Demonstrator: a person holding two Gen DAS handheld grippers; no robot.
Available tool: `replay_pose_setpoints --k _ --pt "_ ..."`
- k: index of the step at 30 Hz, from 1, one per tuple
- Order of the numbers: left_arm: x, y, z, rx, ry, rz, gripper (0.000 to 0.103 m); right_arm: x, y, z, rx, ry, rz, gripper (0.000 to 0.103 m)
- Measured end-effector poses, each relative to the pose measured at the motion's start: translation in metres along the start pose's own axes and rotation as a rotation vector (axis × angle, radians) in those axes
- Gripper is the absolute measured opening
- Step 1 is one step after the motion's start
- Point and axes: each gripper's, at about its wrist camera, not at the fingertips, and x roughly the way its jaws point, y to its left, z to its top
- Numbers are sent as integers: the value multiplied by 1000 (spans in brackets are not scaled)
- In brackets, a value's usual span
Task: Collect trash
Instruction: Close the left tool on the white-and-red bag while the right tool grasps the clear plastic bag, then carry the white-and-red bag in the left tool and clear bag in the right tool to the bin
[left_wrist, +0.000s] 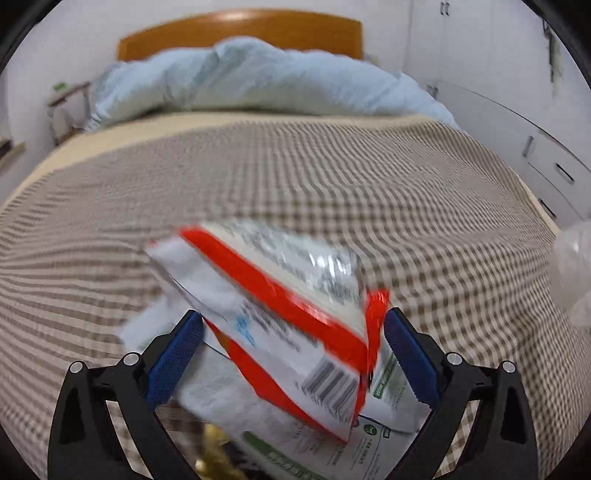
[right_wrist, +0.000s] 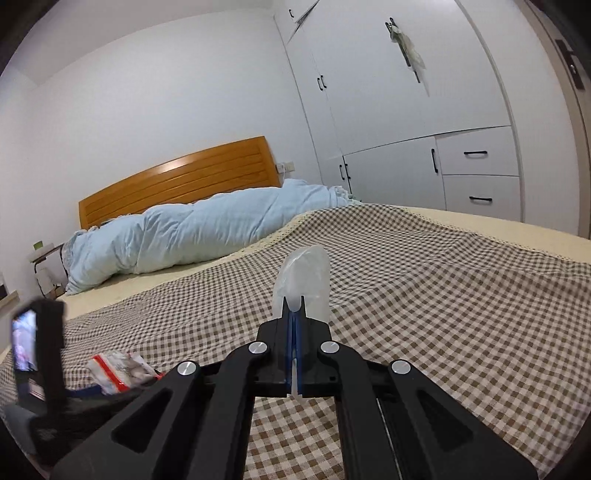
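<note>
Left wrist view: looks steeply down along its fingers, close over the brown-and-cream checked bedspread (left_wrist: 332, 177), facing the orange wooden headboard (left_wrist: 240, 33) square on. Right wrist view: sits low, nearly level, facing across the same bedspread (right_wrist: 443, 280) toward the white wardrobe wall (right_wrist: 388, 110), headboard (right_wrist: 177, 181) at left. Shared: bedspread, headboard, rolled pale-blue quilt (left_wrist: 258, 81) (right_wrist: 192, 232), red-and-white crinkled snack wrapper (left_wrist: 280, 306) (right_wrist: 114, 373).

Snack wrappers (left_wrist: 280, 317) lay on the bed (left_wrist: 369, 192) between the left tongs (left_wrist: 293, 332); a duvet (right_wrist: 192, 232) lay before the headboard (right_wrist: 177, 177), wardrobe (right_wrist: 406, 110) to the right.
</note>
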Motion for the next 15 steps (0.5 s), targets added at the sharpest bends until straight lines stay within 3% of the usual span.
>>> replay_pose_setpoints --k 4,8,9,15 --pt "2 22 -4 -102 -4 -108 74 -1 2 0 9 1 13 1" --pt "0 41 -9 -166 -22 -202 32 -1 5 0 -5 -4 18 1" --pt "1 48 -10 -195 -21 -231 27 -2 6 0 -7 -7 19 1" --pt "-18 68 -25 -276 -94 -324 22 -3 9 0 -12 -12 29 1"
